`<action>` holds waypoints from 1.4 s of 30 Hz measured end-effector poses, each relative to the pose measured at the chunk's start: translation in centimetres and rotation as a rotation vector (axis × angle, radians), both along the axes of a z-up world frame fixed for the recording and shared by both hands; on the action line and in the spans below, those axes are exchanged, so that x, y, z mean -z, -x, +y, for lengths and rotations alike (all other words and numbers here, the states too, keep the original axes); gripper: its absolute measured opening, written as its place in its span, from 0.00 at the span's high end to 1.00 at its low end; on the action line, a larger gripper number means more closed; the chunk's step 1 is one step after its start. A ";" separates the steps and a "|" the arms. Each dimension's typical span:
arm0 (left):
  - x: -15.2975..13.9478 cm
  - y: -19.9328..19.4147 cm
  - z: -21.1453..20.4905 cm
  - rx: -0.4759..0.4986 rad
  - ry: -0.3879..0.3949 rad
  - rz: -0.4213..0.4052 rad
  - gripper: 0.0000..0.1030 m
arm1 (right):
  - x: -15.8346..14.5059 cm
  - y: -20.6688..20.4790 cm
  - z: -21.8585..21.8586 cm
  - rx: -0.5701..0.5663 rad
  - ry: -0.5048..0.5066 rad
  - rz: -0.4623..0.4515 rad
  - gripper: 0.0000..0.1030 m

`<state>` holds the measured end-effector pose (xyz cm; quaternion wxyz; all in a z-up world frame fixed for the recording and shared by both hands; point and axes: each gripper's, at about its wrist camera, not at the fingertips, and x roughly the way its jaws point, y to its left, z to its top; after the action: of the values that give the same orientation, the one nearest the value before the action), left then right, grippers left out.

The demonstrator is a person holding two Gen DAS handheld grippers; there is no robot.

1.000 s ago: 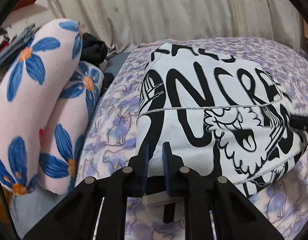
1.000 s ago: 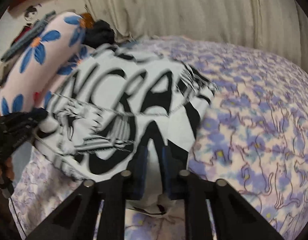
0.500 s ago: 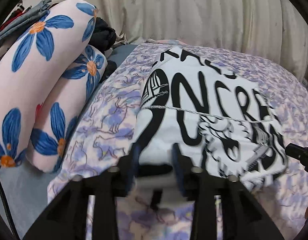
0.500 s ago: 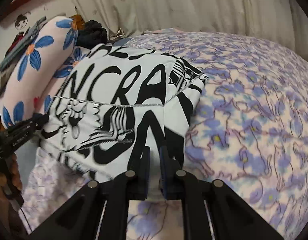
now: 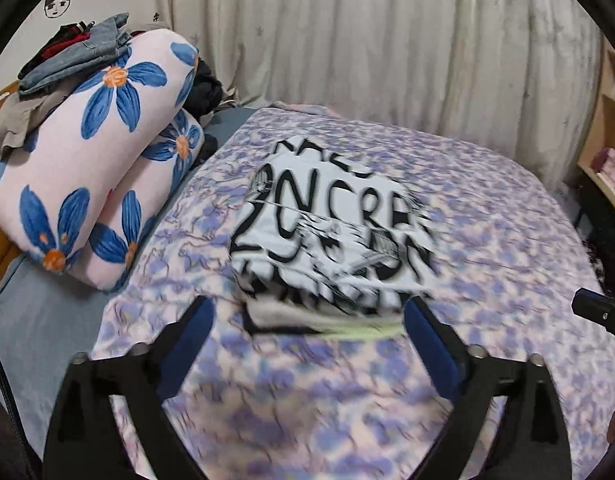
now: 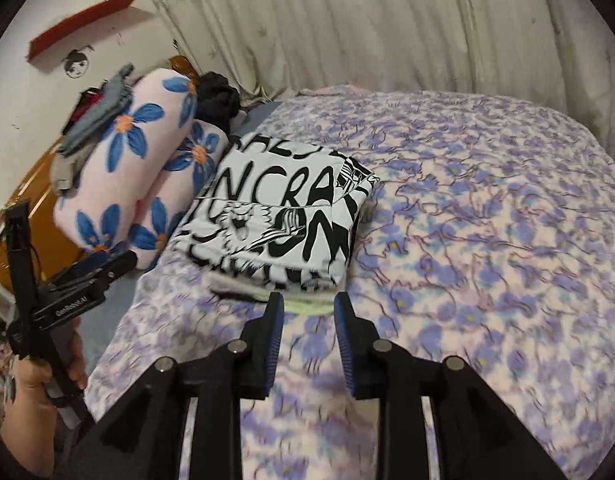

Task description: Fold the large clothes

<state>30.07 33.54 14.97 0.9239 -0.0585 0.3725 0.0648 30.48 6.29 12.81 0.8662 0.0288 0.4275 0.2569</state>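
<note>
Folded shirt [image 6: 279, 216] lies flat, lettering upright, both tongs parted.

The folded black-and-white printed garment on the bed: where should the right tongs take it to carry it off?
Probably the near edge of the folded garment, approached low from the front, where the open right tongs already face it. The layers stack there with a pale green strip poking out, so one pinch could catch them all. The floral bolsters crowd its left side.

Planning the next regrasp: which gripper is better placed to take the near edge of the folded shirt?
Right, probably. The right gripper is open, its tips at the folded shirt's near edge. The left gripper, also open, sits off to the side.
</note>
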 end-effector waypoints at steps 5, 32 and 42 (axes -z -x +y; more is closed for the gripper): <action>-2.6 6.5 -4.0 0.057 0.028 -0.038 0.01 | -3.3 6.2 -4.0 -0.001 0.011 -0.042 0.53; 6.8 21.7 -24.2 0.085 -0.011 0.052 0.01 | 6.8 21.8 -17.5 0.262 0.066 -0.045 0.20; 9.1 24.3 -26.3 0.100 0.008 0.094 0.01 | 10.1 24.9 -18.2 0.257 0.065 -0.006 0.19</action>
<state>5.80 7.28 5.89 0.9072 -0.0405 0.4183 0.0198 5.62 -11.86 2.66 0.8939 0.0545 0.4256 0.1302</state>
